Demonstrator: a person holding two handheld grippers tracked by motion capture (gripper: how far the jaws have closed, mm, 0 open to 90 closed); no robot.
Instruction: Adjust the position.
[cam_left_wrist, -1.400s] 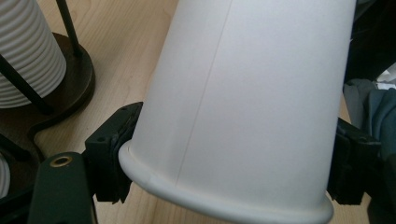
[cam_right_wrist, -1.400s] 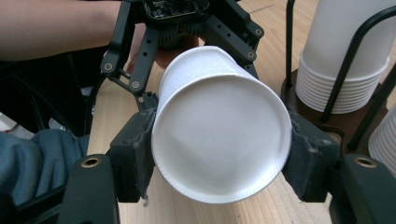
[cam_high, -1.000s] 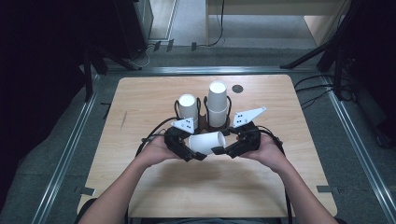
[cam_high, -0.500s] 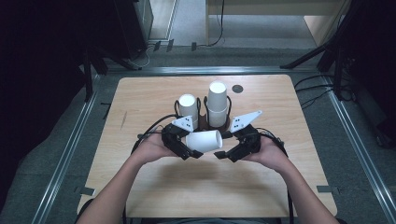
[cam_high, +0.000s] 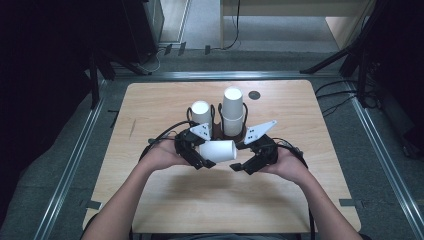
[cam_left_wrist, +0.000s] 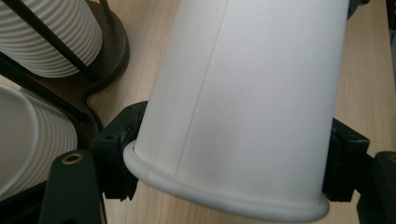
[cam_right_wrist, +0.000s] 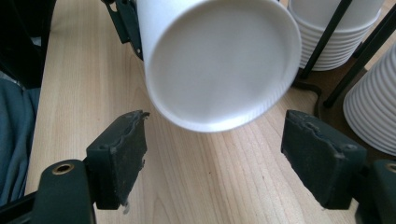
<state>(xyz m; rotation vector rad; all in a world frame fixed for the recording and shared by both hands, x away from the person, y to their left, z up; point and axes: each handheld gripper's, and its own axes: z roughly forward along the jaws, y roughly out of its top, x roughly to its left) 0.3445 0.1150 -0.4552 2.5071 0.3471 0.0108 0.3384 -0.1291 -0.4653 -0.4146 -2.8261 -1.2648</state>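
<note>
A white paper cup (cam_high: 218, 150) lies on its side above the table, its rim end clamped in my left gripper (cam_high: 209, 154). In the left gripper view both pads (cam_left_wrist: 119, 154) press the cup (cam_left_wrist: 247, 102) just behind its rolled rim. My right gripper (cam_high: 239, 156) faces the cup's closed base (cam_right_wrist: 219, 60). Its jaws have just been opening, and its pads (cam_right_wrist: 116, 154) stand wide and clear of the cup with only bare table between them. Behind, a black wire holder (cam_high: 216, 131) carries two stacks of white cups (cam_high: 202, 112) (cam_high: 233, 110).
The light wooden table (cam_high: 300, 200) has free room in front and at both sides. A small dark round spot (cam_high: 254, 94) sits near its far edge. The cup stacks (cam_right_wrist: 336, 32) stand close beyond the right gripper (cam_right_wrist: 219, 158). Metal floor rails run along both sides.
The right gripper's jaws have opened off the cup's base end. The cup stays in the left gripper and has shifted slightly left. Both hands have hardly moved.
</note>
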